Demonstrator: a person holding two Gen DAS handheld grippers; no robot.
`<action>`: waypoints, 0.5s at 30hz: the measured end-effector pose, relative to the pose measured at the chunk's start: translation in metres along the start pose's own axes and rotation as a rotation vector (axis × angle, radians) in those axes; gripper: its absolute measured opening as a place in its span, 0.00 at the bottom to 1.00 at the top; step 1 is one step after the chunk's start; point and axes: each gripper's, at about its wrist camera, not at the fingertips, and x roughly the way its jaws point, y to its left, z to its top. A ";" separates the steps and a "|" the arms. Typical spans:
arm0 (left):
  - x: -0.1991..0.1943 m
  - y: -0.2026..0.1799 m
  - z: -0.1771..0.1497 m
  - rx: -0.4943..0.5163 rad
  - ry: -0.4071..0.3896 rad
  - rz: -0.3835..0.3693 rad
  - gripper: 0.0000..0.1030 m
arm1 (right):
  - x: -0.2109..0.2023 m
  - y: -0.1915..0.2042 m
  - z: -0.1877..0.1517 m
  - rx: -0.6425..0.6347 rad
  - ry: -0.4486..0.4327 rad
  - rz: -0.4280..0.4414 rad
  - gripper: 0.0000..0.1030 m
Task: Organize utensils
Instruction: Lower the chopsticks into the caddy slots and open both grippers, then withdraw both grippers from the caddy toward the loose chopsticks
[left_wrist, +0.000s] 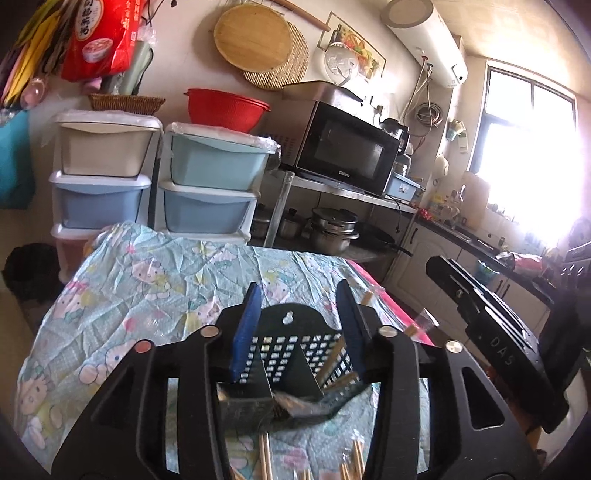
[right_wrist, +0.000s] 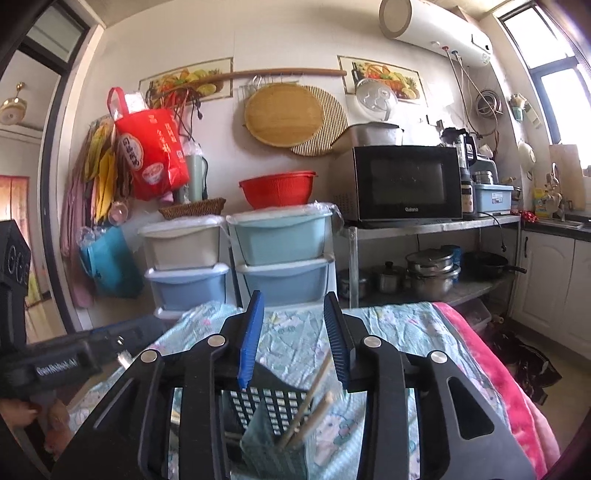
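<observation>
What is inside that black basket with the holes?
Two wooden chopsticks lean in the right compartment of the black basket. Its bottom and the other compartments are mostly hidden by the gripper and the basket's walls.

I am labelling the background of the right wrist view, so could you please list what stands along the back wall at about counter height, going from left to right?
Red bag → wicker basket → red colander → microwave → blue tray.
</observation>
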 end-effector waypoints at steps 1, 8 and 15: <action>-0.002 -0.001 0.000 0.001 0.002 -0.004 0.39 | -0.002 0.000 -0.001 0.003 0.010 0.001 0.32; -0.024 -0.006 -0.007 0.005 -0.005 -0.028 0.47 | -0.018 -0.003 -0.006 0.035 0.072 0.001 0.33; -0.040 -0.003 -0.013 -0.006 -0.013 -0.020 0.56 | -0.036 -0.009 -0.013 0.077 0.100 0.005 0.37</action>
